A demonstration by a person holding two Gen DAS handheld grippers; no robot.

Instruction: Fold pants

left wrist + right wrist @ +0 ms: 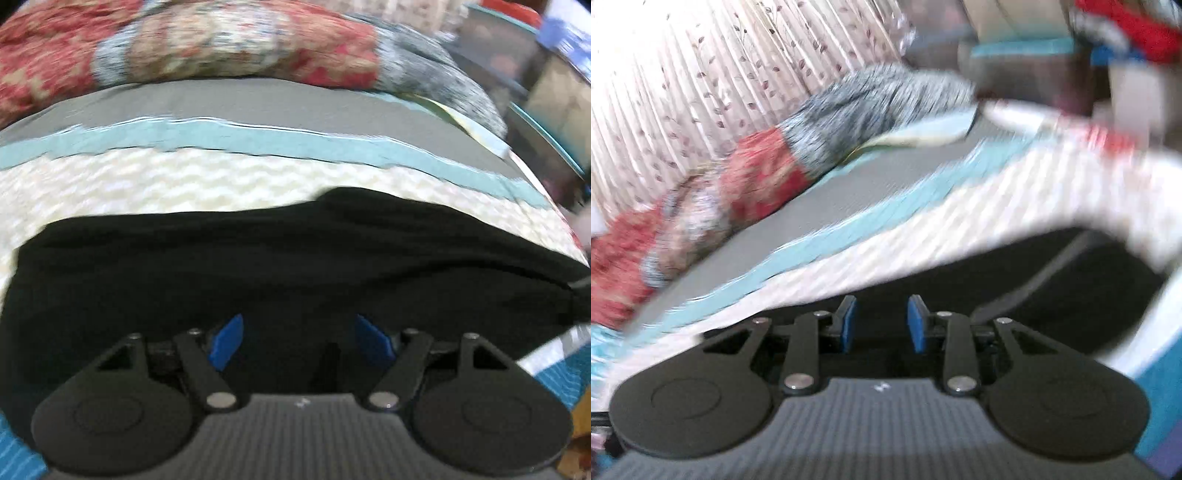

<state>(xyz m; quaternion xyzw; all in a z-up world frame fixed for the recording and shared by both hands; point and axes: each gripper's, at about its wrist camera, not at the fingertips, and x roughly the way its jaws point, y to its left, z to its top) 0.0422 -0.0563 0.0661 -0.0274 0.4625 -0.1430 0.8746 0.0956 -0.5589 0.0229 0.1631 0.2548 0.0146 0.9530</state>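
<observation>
Black pants lie spread across a bed cover with a cream zigzag weave. My left gripper hovers over the near part of the pants. Its blue pads stand wide apart with nothing between them, so it is open. In the right wrist view, which is motion-blurred, the pants show as a dark fold with a curved seam on the right. My right gripper is above their edge, its pads a narrow gap apart. I see no cloth pinched between them.
The bed cover carries a teal band and a grey band. A red, cream and grey patterned blanket is bunched along the far side. A leaf-print curtain hangs behind it. Dark furniture and boxes stand past the bed's right edge.
</observation>
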